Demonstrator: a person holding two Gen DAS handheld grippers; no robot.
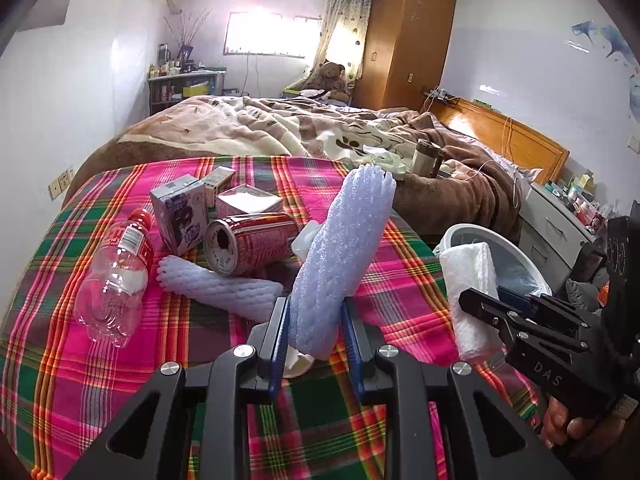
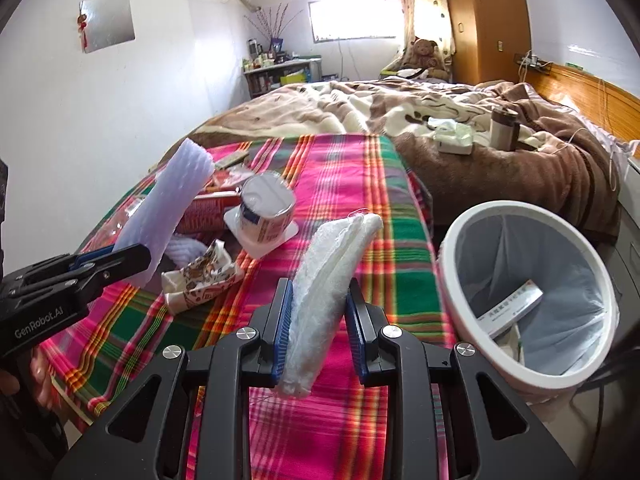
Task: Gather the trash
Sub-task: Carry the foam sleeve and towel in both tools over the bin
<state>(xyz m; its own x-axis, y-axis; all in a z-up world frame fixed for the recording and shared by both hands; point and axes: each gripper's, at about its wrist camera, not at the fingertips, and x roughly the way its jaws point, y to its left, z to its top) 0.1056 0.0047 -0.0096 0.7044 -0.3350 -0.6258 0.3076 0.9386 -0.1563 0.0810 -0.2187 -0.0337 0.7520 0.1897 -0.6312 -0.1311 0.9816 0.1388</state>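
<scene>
Foam sleeve: a pale lilac foam net sleeve (image 1: 340, 256) stands upright, clamped at its lower end in the left gripper (image 1: 316, 344), above the plaid blanket (image 1: 100, 380) on the bed.
Left gripper: closed tight on the foam sleeve, blue pads pressing both sides.
White wad: a folded white gauzy cloth (image 2: 328, 292) rises tilted from the right gripper (image 2: 318, 344), just beside the bin.
Right gripper: closed on the white wad; its body reads "DAS" in the left wrist view.
Bin: a round white wastebasket (image 2: 452, 264) with a grey liner sits at the bed's edge, right of the blanket; inside lies a flat white box (image 2: 516, 312) with print too small to read.
Remaining trash on the blanket: a second foam sleeve (image 1: 224, 288) lying flat, a red drink can (image 1: 248, 244) on its side, a clear bottle with a red cap (image 1: 116, 276), a purple-white carton (image 1: 180, 216), small boxes behind, a tipped yoghurt-style cup (image 2: 266, 208), a crumpled printed wrapper (image 2: 200, 276).
Writing: "GenRobot.AI" on the left gripper's handle in the right wrist view; can and bottle labels unreadable.
</scene>
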